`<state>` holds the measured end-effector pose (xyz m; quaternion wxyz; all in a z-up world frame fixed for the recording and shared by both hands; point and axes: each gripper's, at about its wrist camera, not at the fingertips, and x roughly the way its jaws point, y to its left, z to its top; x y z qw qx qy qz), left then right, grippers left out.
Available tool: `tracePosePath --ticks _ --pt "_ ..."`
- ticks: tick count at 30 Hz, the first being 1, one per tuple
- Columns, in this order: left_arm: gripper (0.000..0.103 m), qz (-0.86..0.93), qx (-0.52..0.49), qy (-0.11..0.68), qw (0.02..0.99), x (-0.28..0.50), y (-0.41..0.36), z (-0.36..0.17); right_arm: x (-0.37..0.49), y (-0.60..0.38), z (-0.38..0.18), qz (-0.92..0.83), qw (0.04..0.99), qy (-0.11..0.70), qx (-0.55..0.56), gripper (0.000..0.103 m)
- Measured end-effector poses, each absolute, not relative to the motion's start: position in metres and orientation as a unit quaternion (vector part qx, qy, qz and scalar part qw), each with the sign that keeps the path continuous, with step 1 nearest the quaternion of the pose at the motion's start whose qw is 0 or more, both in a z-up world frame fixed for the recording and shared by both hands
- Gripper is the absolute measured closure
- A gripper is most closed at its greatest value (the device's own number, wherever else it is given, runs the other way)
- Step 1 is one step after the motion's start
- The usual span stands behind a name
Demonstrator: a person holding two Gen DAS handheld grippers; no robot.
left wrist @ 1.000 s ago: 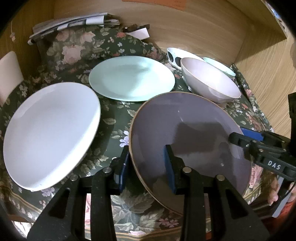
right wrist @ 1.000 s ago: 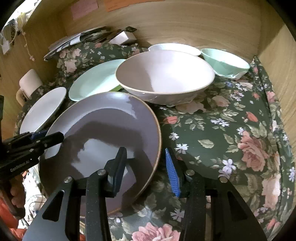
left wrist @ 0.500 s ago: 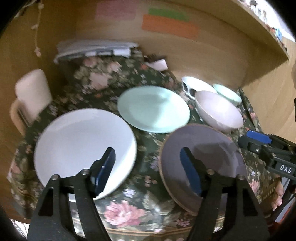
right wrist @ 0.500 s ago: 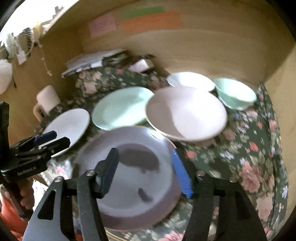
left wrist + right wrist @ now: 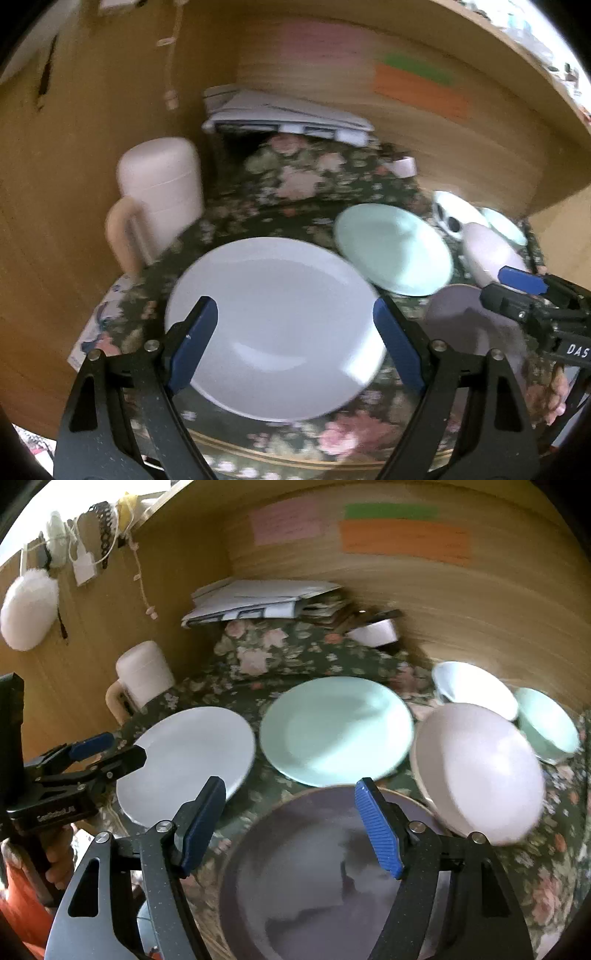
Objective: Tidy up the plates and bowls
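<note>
Left hand-held gripper (image 5: 295, 343) released, jaws spread wide, empty, framing the round white glazed plate (image 5: 275, 325). Right hand-held gripper (image 5: 290, 829) also released and empty, above the near rim of the round matte purple plate (image 5: 332, 878). Both plates lie flat on the floral-cloth desk (image 5: 554, 849). Behind: round mint-green plate (image 5: 336, 729), then pink bowl (image 5: 480, 771), white bowl (image 5: 472, 688) and mint bowl (image 5: 546, 720) at right. Likely ceramic: stiff, fragile, slick glaze. Pinch at rim edge, one finger under; cloth should give enough.
</note>
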<state>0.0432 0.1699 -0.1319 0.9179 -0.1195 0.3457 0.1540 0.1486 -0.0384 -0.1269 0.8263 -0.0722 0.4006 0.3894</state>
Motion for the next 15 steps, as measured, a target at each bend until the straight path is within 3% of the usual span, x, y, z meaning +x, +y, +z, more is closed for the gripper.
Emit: tracePosePath --ticks 12,15 --pt "0.016 0.186 -0.127 0.379 0.897 0.033 0.218 -0.161 0.164 0.012 -0.154 0.411 0.796 0.437 -0.080 0.033" --pt "0.021 0.187 -0.133 0.382 0.895 0.034 0.225 -0.167 0.167 0.026 -0.161 0.414 0.788 0.448 -0.089 0.033"
